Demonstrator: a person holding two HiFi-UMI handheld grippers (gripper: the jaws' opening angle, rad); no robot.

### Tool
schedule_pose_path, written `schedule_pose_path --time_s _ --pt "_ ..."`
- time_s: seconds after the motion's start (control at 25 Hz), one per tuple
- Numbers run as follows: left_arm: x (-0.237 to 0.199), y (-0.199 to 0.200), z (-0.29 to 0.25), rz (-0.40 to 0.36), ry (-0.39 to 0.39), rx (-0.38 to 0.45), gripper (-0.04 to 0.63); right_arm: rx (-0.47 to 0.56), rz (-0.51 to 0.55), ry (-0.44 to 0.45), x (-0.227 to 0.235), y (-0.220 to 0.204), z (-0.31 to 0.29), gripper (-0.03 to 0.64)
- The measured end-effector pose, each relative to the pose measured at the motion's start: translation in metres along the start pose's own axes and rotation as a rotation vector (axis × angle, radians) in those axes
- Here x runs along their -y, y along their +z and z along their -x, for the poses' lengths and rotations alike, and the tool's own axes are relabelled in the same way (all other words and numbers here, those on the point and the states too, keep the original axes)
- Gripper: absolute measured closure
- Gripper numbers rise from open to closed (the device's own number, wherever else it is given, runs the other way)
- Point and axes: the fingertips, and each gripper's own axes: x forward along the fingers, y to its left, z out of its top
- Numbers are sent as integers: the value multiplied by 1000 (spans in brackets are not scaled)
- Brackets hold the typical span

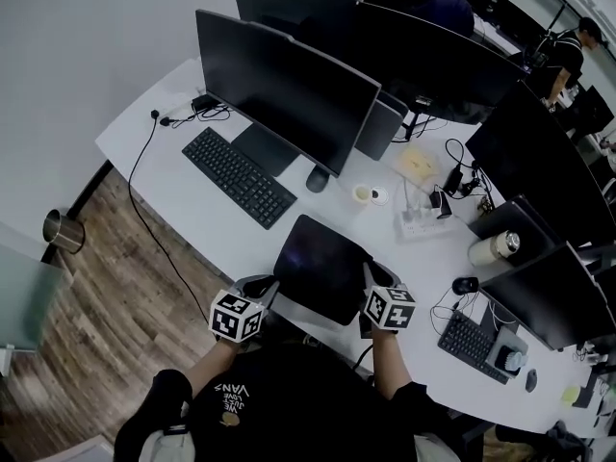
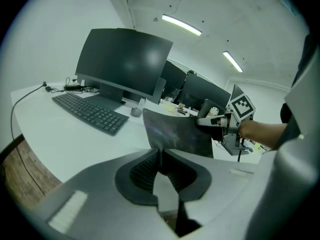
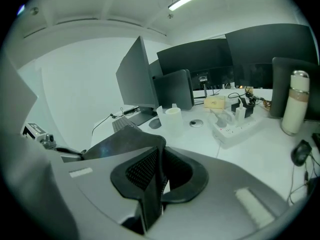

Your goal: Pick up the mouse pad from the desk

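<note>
The dark mouse pad [image 1: 322, 266] is held tilted above the white desk [image 1: 192, 210], its far edge raised. My left gripper [image 1: 262, 289] is shut on its near left corner, and my right gripper [image 1: 370, 287] is shut on its near right corner. In the left gripper view the mouse pad [image 2: 175, 132] runs out from between the jaws of the left gripper [image 2: 159, 156], with the right gripper [image 2: 215, 122] on its far edge. In the right gripper view the mouse pad [image 3: 122, 140] bends up into the pinch of the right gripper [image 3: 160, 165].
Behind the pad lie a black keyboard [image 1: 239, 176], a large monitor [image 1: 284, 85] and a mouse [image 1: 318, 178]. To the right are a power strip [image 1: 419, 224], a steel bottle [image 1: 493, 248] and a second mouse [image 1: 465, 284]. A metal bin [image 1: 63, 229] stands on the wooden floor at the left.
</note>
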Motion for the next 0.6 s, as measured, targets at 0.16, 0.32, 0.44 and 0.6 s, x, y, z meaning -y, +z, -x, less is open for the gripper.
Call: schedule_pose_path --time_s 0.16,0.32,0.44,0.6 --pt "-3 13 11 -42 -16 37 560 36 -1 2 -12 10 11 571" --pt "-12 21 19 -55 -38 64 560 83 -20 1 -25 21 22 571" --pt "-16 30 25 -94 -45 93 560 118 -22 -6 -35 30 29 571" --pt "-21 42 33 -137 -65 124 560 160 -17 -28 -46 41 35 572"
